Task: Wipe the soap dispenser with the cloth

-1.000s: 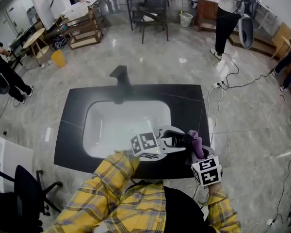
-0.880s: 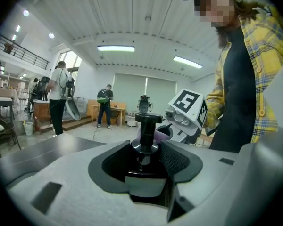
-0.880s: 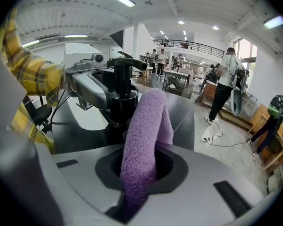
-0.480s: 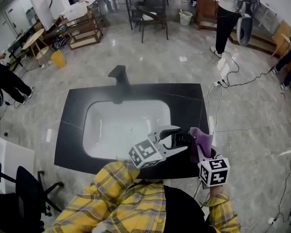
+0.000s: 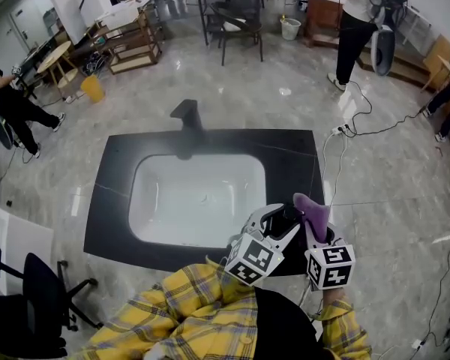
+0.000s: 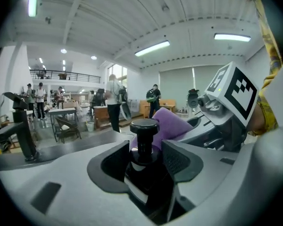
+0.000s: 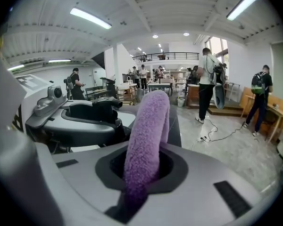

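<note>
Nearest, a plaid sleeve (image 5: 180, 306) fills the bottom of the head view and covers the forearms. Just past it, at the front right corner of the black counter (image 5: 112, 201), the left claw (image 5: 285, 222) has just been closing with the soap dispenser (image 6: 144, 126) between its jaws. Its pads sit against the dark body below the pump head. The jaws cover the lower bottle, so I cannot tell whether its base rests on the counter. The right claw (image 7: 141, 166) is clamped on the purple cloth (image 7: 148, 126), which stands up directly behind the pump (contact between them is not clear). From above, the dispenser is almost wholly hidden by both claws. Beyond lie the white sink (image 5: 146, 178) and the dark faucet (image 5: 186, 115), then a workshop floor with a person standing (image 5: 356, 21), cut off by the top edge.

A second ago the left claw lay pointing right across the sink's front edge. It has now swung round to point away, its marker cube nearer the sleeve.
</note>
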{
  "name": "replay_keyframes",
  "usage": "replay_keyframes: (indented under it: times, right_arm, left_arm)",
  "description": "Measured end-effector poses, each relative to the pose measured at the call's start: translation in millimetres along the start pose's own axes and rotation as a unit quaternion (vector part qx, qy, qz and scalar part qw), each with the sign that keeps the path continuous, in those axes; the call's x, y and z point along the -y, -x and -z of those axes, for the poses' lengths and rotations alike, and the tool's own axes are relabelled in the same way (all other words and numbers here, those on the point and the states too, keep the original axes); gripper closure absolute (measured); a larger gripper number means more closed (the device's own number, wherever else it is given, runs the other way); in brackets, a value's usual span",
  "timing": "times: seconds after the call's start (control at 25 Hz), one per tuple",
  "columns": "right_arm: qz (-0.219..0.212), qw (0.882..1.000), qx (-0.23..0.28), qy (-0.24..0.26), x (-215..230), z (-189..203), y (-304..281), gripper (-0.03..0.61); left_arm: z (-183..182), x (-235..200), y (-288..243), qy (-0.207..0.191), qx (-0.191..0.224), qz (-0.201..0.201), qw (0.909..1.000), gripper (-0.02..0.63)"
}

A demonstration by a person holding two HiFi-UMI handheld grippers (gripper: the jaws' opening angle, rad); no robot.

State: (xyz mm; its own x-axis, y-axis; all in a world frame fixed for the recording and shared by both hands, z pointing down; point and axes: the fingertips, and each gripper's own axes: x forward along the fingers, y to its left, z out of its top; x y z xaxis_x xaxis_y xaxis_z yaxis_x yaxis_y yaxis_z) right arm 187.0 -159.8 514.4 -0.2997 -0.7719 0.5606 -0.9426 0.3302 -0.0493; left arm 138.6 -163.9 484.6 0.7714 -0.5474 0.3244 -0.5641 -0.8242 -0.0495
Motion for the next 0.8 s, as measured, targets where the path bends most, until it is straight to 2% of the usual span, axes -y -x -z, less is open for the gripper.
replay_keyframes:
  times: [0.16,0.32,0.6,0.8]
  right_arm:
    - [-0.002,1.0,0.003,-0.002,1.7,-2.7,-1.1,0.541]
    - [-0.001,1.0,0.007,-0.004,4.5,-6.5,2.6,0.541]
    - [-0.001,1.0,0.007,-0.007,7.4,-6.3,6.1,0.541]
    - [0.0,1.0,0.004,-0.011,8.2,-4.0,7.7,0.541]
  left_arm:
    - [-0.7,-0.9,-3.5,-0.007,0.007,0.044,0.999,0.416]
    - [-4.1,-0.7,-4.2,-0.008,0.018,0.119,0.9927,0.42]
    - [-3.0,-0.4,-6.2,-0.015,0.023,0.245,0.9692,0.422]
    - [-0.7,-2.2,-3.4,-0.012,0.041,0.311,0.9496,0.422]
